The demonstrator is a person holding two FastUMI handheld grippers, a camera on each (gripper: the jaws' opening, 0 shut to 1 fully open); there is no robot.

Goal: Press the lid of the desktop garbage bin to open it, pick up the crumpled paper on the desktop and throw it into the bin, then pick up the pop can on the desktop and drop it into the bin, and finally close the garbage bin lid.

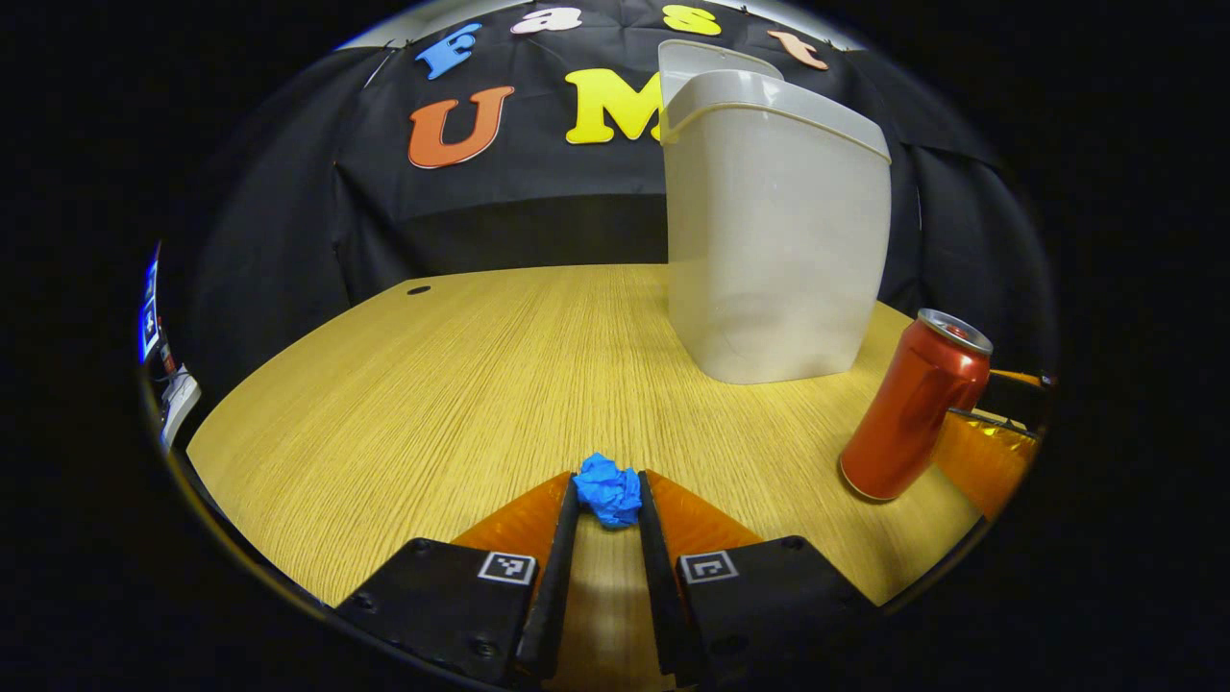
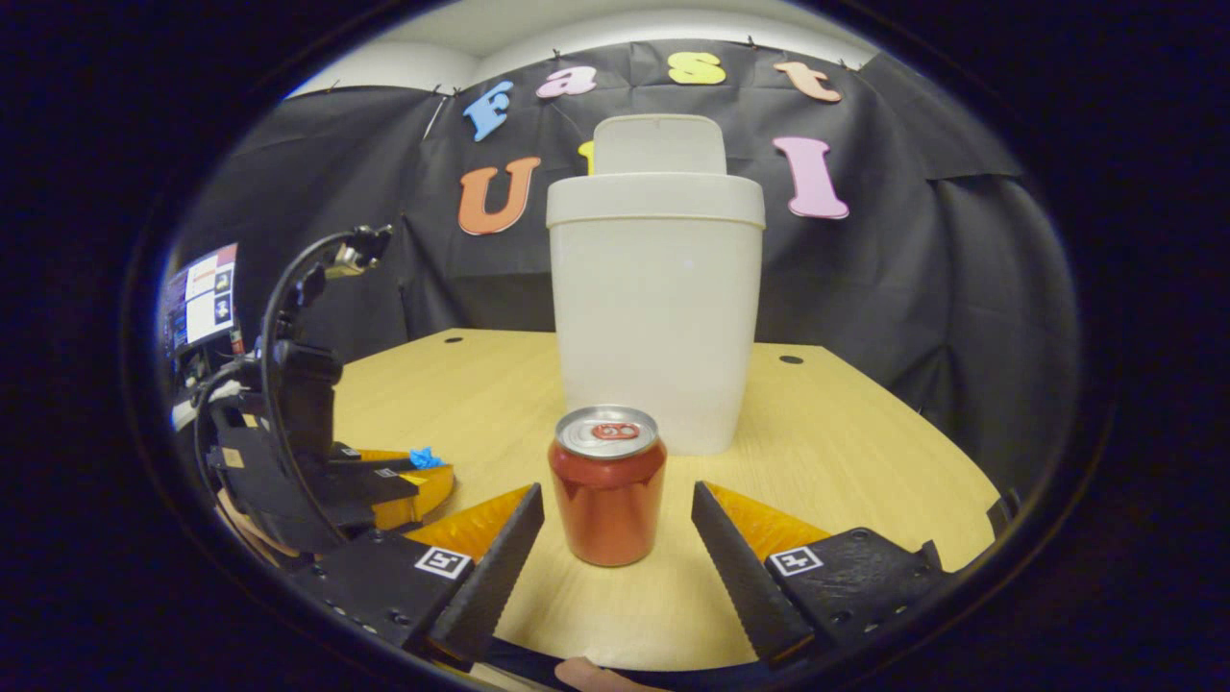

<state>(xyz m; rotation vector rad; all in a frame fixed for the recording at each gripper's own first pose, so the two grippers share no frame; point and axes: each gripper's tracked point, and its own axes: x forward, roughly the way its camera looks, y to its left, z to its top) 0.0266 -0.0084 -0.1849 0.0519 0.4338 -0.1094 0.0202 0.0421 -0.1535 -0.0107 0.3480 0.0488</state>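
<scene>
A blue crumpled paper (image 1: 608, 492) sits low over the wooden desktop (image 1: 461, 384), and my left gripper (image 1: 608, 488) is shut on it, one finger pressing each side. Farther right, the white garbage bin (image 1: 774, 240) stands with its lid (image 1: 711, 62) raised. A red pop can (image 1: 913, 408) stands upright to the right of the paper. In the right gripper view the can (image 2: 607, 485) stands between the spread fingers of my open right gripper (image 2: 616, 492), touching neither. The bin (image 2: 653, 317) rises just behind it, lid (image 2: 658, 144) up. At left, the left gripper (image 2: 384, 481) holds the paper (image 2: 424, 457).
The desktop (image 2: 865, 442) has a curved front edge and small cable holes (image 1: 419, 289) (image 2: 791, 359) near the back. A screen (image 2: 202, 298) and cables stand off the table's left side. Black cloth walls close in behind the bin.
</scene>
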